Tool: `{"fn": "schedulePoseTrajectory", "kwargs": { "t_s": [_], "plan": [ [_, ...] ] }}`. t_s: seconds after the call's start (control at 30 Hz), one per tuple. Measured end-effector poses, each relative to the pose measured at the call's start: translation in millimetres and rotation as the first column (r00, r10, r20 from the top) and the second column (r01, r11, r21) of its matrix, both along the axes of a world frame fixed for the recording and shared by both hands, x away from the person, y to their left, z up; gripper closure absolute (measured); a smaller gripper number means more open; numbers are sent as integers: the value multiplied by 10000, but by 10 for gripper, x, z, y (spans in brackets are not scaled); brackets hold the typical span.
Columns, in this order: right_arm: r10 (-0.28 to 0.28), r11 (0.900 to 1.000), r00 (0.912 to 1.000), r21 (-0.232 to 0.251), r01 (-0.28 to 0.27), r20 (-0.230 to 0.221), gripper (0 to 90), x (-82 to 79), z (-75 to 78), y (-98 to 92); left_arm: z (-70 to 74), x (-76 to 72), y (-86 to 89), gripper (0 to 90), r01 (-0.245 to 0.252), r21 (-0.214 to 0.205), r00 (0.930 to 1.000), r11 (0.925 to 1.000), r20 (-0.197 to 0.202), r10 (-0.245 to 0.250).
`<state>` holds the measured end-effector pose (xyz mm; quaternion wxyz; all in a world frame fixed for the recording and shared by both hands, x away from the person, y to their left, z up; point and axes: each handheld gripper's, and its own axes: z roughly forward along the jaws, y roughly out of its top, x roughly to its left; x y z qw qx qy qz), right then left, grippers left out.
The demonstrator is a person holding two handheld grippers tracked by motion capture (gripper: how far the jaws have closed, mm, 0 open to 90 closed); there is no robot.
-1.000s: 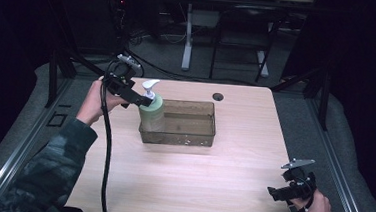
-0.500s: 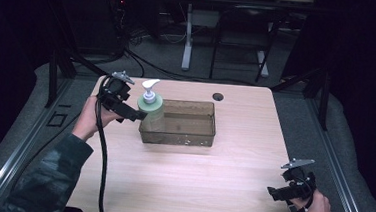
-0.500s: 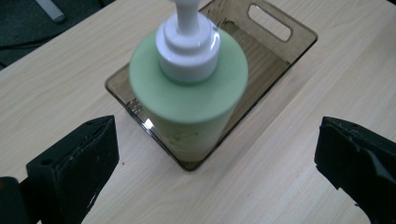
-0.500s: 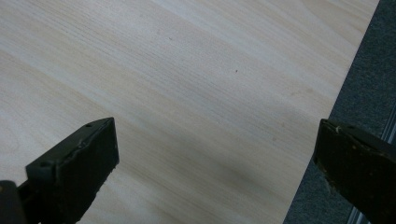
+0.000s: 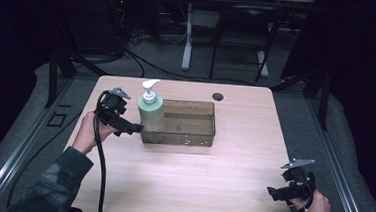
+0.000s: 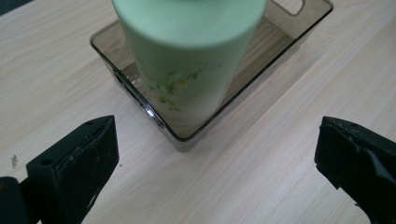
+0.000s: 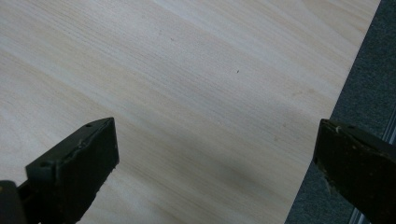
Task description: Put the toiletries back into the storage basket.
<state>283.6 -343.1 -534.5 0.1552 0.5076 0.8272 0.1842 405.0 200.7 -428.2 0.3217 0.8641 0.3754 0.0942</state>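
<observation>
A pale green pump bottle (image 5: 150, 112) with a white pump stands upright in the left end of a clear smoky plastic bin (image 5: 194, 136) on the wooden table. My left gripper (image 5: 130, 128) sits just left of the bin, open, its jaws wide apart and holding nothing. In the left gripper view the bottle (image 6: 187, 56) rises ahead inside the bin (image 6: 299, 42), beyond my left gripper (image 6: 217, 149). My right gripper (image 5: 276, 192) rests open near the table's front right corner; the right gripper view shows my right gripper (image 7: 217, 154) over bare wood beside the table edge.
A small dark round hole (image 5: 218, 96) marks the table behind the bin. The light wooden table (image 5: 195, 186) stretches between the two grippers. A black cable (image 5: 101, 180) trails from the left gripper off the front edge. Grey floor (image 7: 369, 93) lies past the right edge.
My left gripper has let go of the bottle and drawn back to the left and slightly toward the person. The bottle now stands alone in the bin. The right gripper has not moved.
</observation>
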Motion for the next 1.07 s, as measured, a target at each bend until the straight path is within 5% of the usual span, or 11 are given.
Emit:
{"fn": "schedulePoseTrajectory", "kwargs": {
  "t_s": [0.3, 0.77, 1.07],
  "plan": [
    [34, 10000, 10000, -29, -34, 1, 0, 0, -8, 7, -291, -88, 39, 0, -172, -209, 9991, 9996, -385, 163],
    [70, 10000, 9999, 19, -70, -94, 0, 14, -29, 1, -638, -111, 93, 0, -150, 359, 9951, 9992, -972, 184],
    [74, 10000, 9999, -23, -74, -123, 0, 19, -43, -14, -731, -93, 112, 0, 37, 388, 9925, 9992, -1221, 10]
  ]
}}
